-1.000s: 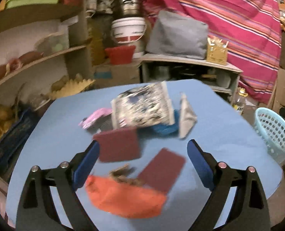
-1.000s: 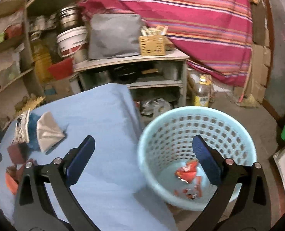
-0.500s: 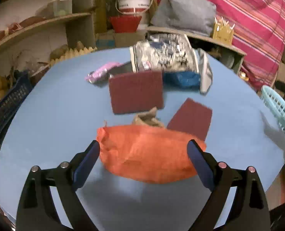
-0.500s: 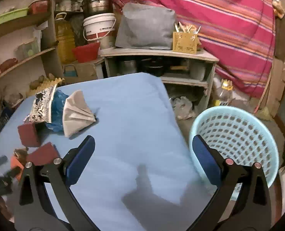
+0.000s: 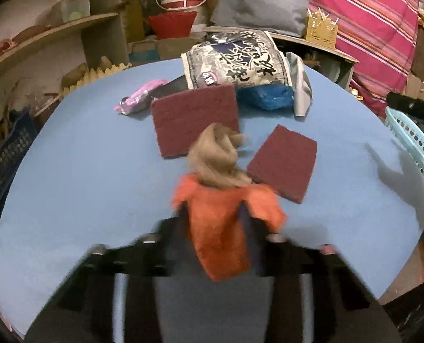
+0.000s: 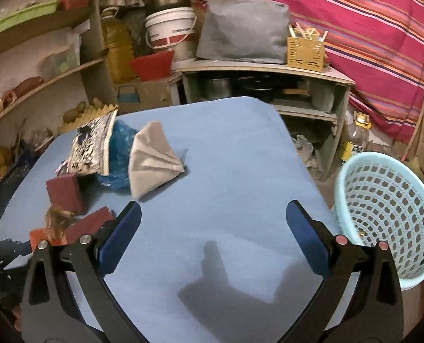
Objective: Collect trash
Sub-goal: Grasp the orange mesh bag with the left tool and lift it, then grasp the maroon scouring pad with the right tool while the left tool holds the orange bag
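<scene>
Pinching the crumpled orange mesh bag [image 5: 220, 228] in my just-closed left gripper [image 5: 216, 223], I note the pale blue perforated plastic basket [image 5: 412, 140] lies at three o'clock, nearer my wide, empty right gripper [image 6: 212, 240].

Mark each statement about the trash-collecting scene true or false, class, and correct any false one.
1. The left gripper is closed on the orange bag. True; its jaws have just been closing.
2. The right gripper holds the grey pouch. False: it is open and empty.
3. Two maroon scouring pads lie on the blue table. True.
4. The light blue basket stands on the table. False: it stands beside the table.
5. The printed packet lies under a scouring pad. False: it lies behind the pads.
</scene>
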Demonstrator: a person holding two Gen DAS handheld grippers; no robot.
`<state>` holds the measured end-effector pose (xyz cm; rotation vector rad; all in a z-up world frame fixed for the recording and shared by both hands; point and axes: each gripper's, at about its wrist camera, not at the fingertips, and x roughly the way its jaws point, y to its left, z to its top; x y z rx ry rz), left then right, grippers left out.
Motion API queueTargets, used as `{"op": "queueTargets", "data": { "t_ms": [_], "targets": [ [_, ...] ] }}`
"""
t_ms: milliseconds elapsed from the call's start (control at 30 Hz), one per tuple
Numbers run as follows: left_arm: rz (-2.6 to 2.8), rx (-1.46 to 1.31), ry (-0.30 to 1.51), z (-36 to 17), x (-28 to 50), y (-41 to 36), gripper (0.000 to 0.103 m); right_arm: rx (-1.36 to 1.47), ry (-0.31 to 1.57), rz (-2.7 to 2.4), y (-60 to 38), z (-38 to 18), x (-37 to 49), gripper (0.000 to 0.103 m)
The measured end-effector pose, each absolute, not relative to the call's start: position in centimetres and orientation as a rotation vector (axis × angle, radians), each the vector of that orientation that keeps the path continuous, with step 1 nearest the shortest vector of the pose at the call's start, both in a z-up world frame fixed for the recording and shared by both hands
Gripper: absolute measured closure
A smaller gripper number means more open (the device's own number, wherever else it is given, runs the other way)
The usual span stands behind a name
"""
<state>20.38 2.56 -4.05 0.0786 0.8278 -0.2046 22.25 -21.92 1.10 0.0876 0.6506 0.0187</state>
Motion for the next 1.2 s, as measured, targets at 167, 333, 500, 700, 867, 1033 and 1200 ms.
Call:
{"op": "queueTargets", "data": {
  "t_ms": [167,333,500,700,867,1033,1200],
  "targets": [
    [-0.205,0.039,0.827,-3.3,20.0,4.4,0.089,0.042,0.663,0.063,-19.5,0.5,22.1,0.004],
    [-0.167,0.036,0.786,-2.1,19.9,6.0,0.091,-0.012,0.684,0.118,-16.4,-0.6,22.1,0.004],
    [-0.121,-0.005,0.73,-0.1,20.6,8.3,0.091,-0.043,0.71,0.187,-13.1,-1.8,22.0,0.004],
    [-0.072,-0.03,0.694,1.1,21.6,10.6,0.091,-0.117,0.749,0.254,-9.3,-3.3,22.1,0.004],
    [-0.047,-0.042,0.665,1.6,22.0,11.8,0.091,-0.173,0.782,0.255,-7.6,-4.1,23.0,0.004],
    [-0.046,-0.063,0.638,2.3,22.2,12.6,0.091,-0.141,0.84,0.259,-7.5,-4.9,24.2,0.004],
    [-0.038,-0.088,0.627,2.7,22.8,13.2,0.091,-0.115,0.88,0.262,-7.5,-5.3,25.1,0.004]
  ]
}}
